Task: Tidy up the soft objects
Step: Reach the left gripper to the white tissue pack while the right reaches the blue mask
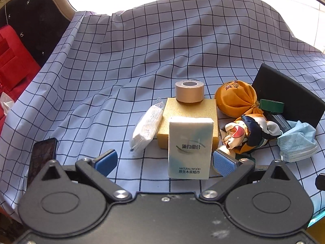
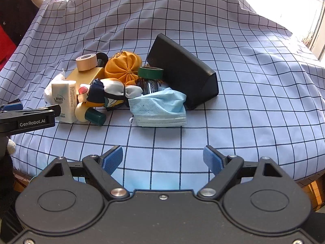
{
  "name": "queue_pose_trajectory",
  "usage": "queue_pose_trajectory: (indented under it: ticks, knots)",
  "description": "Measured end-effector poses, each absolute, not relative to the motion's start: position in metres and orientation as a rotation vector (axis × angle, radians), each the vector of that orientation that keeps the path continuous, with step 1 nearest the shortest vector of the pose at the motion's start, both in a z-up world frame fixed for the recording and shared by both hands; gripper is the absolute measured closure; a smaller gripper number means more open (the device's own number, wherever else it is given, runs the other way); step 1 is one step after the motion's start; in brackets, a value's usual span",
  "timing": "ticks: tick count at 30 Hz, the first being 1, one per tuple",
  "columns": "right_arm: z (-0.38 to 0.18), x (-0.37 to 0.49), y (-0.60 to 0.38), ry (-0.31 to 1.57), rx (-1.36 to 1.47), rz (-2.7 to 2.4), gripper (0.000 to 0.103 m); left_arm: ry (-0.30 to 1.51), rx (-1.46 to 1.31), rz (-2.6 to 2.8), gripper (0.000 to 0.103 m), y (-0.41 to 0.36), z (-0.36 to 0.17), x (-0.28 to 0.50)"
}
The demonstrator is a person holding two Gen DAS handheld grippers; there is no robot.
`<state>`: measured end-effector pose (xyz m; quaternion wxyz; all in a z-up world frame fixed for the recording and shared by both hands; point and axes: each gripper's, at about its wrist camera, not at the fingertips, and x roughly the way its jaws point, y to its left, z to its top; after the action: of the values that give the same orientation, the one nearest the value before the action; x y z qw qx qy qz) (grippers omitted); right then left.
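White, upright rectangular tissue pack (image 1: 190, 147) stands between the wide-open left gripper (image 1: 164, 162), lower centre; right gripper (image 2: 163, 159) open, empty.

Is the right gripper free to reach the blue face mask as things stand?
Probably yes. The right gripper is open, and only bare checked cloth lies between it and the face mask, which sits at the pile's near edge.

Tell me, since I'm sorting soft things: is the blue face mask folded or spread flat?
Crumpled, not flat: the face mask lies bunched against the black case.
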<state>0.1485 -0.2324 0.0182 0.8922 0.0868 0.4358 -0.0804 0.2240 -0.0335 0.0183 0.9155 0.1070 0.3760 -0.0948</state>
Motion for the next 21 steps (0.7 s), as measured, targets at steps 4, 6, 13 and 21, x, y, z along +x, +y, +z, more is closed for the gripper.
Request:
queue_pose_trajectory:
  ticks: [4, 6, 13, 21]
  knots:
    - [0.012, 0.163, -0.232, 0.892, 0.170, -0.177, 0.021, 0.782, 0.195, -0.221, 0.003, -0.036, 0.004, 0.235]
    - [0.009, 0.169, -0.229, 0.873, 0.136, -0.188, 0.021, 0.793, 0.190, -0.227, 0.002, -0.038, -0.003, 0.238]
    - [0.001, 0.184, -0.221, 0.853, 0.085, -0.178, 0.020, 0.788, 0.138, -0.237, 0.002, -0.031, -0.006, 0.241]
    - [-0.010, 0.198, -0.220, 0.849, 0.101, -0.188, 0.020, 0.797, 0.062, -0.322, 0.027, -0.024, -0.003, 0.242]
